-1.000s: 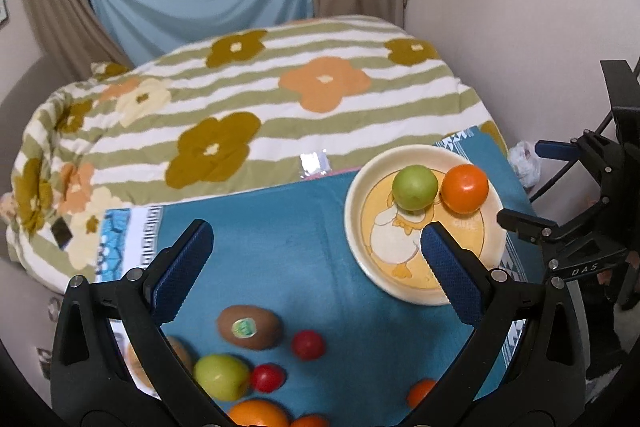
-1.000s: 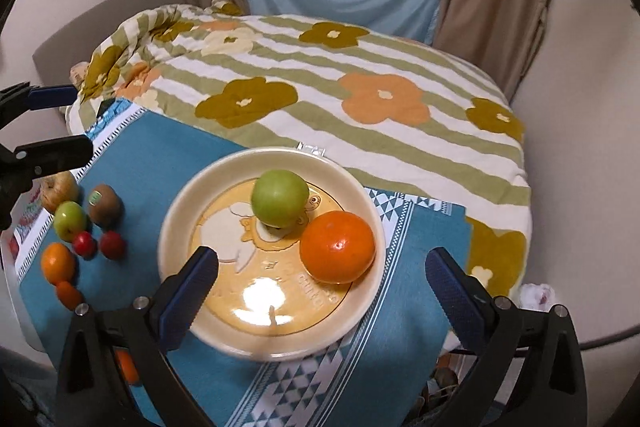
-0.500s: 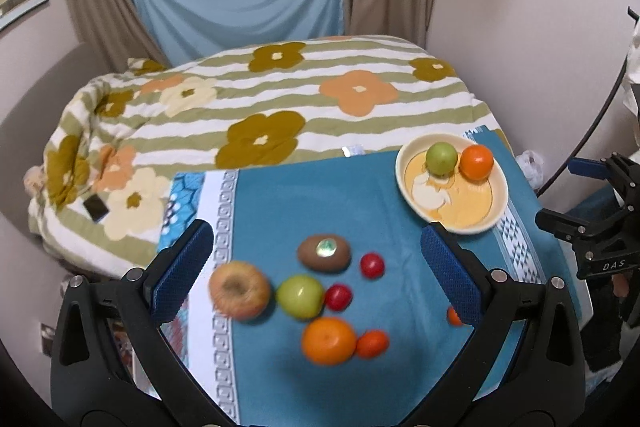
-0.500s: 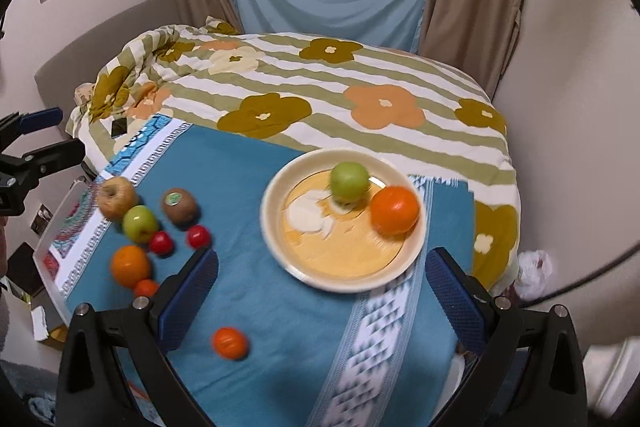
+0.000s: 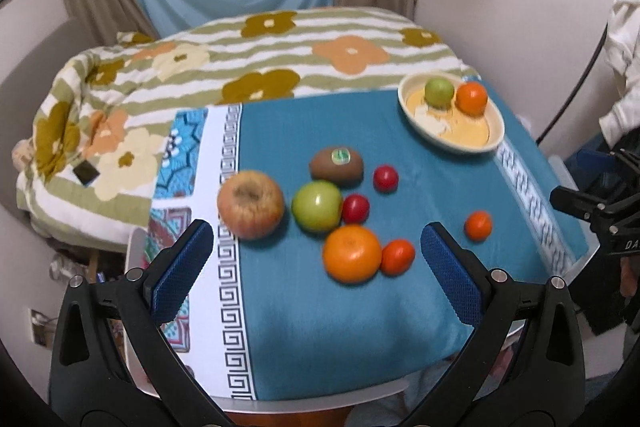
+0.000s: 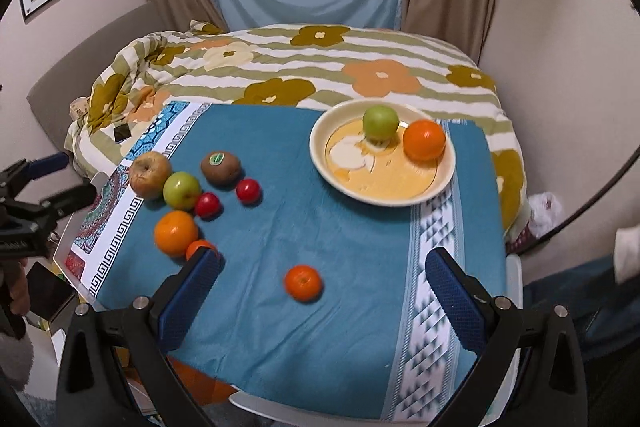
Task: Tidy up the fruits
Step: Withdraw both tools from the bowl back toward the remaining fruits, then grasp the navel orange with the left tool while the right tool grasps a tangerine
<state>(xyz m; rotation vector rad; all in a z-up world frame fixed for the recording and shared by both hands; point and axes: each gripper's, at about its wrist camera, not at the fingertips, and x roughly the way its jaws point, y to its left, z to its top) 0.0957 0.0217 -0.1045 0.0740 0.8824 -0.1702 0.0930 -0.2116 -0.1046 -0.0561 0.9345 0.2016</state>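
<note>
A cream plate [image 6: 440,183] [image 5: 492,143] on the blue cloth holds a green apple [image 6: 380,121] and an orange [image 6: 424,140]. Left of it lie a brownish apple [image 5: 251,203], a green apple [image 5: 317,205], a kiwi [image 5: 337,166], two red fruits [image 5: 385,178] [image 5: 355,208], an orange [image 5: 352,253] and a small orange fruit [image 5: 397,256]. Another small orange fruit [image 6: 303,282] lies apart. My left gripper [image 5: 316,267] is open and empty above the table's near left edge. My right gripper [image 6: 320,297] is open and empty above the near right edge.
The small table is covered by a blue patterned cloth [image 6: 360,247]. Behind it is a bed with a flowered striped blanket [image 6: 320,67]. A wall stands to the right. A dark tablet [image 6: 48,295] lies low at the left in the right wrist view.
Both grippers have pulled back and up from the plate, so the whole table and all the fruit now show. Both stay open and empty.
</note>
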